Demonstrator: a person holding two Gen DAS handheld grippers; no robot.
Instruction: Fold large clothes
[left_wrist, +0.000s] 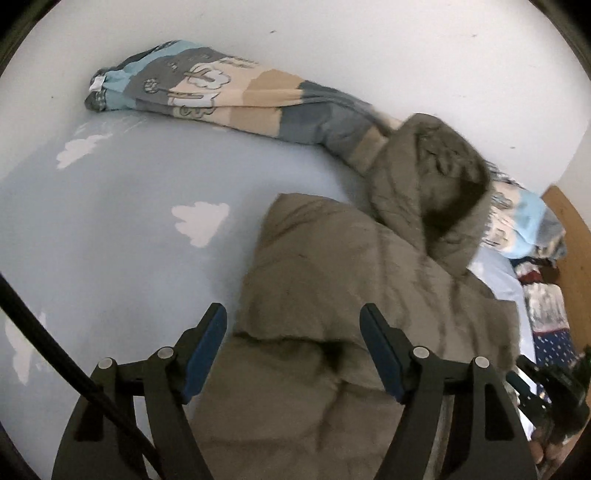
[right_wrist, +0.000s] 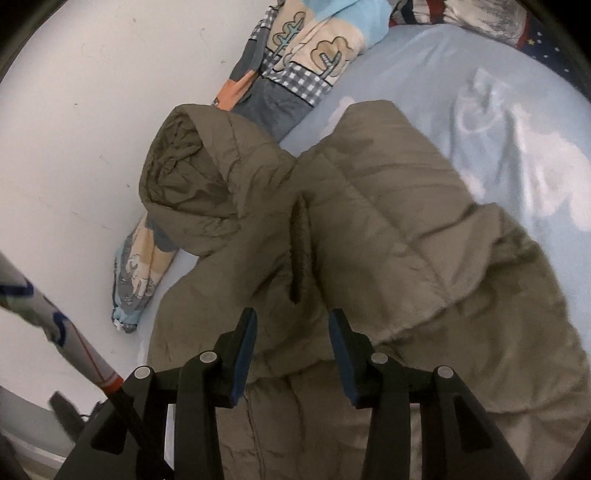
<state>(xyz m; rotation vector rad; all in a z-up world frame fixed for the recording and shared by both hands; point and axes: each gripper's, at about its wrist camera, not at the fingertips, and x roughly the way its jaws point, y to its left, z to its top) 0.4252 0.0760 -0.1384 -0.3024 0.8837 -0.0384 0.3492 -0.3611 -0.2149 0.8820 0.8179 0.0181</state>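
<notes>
Two grippers are being held over an olive puffer jacket (left_wrist: 332, 280) that is lying on a pale blue bed sheet (left_wrist: 122, 240) printed with white clouds. Left gripper (left_wrist: 293, 332) is being kept wide open – jaws spread apart above the jacket's folded edge, nothing pinched, pads clear of the fabric as far as can be told. Right gripper (right_wrist: 292, 338) is being held part-open over the jacket's middle, near the front opening; fabric is being seen between the blue pads (right_wrist: 245, 354), but no press on it is being shown. Hood (right_wrist: 192, 177) is being seen bunched up, propped against the white wall (right_wrist: 74, 129) at the far side of the bed. Rolled patterned quilt (left_wrist: 207, 92) is lying along the wall – hood resting partly on top of it. More patterned bedding (left_wrist: 546, 302) is being glimpsed at the bed's end.
</notes>
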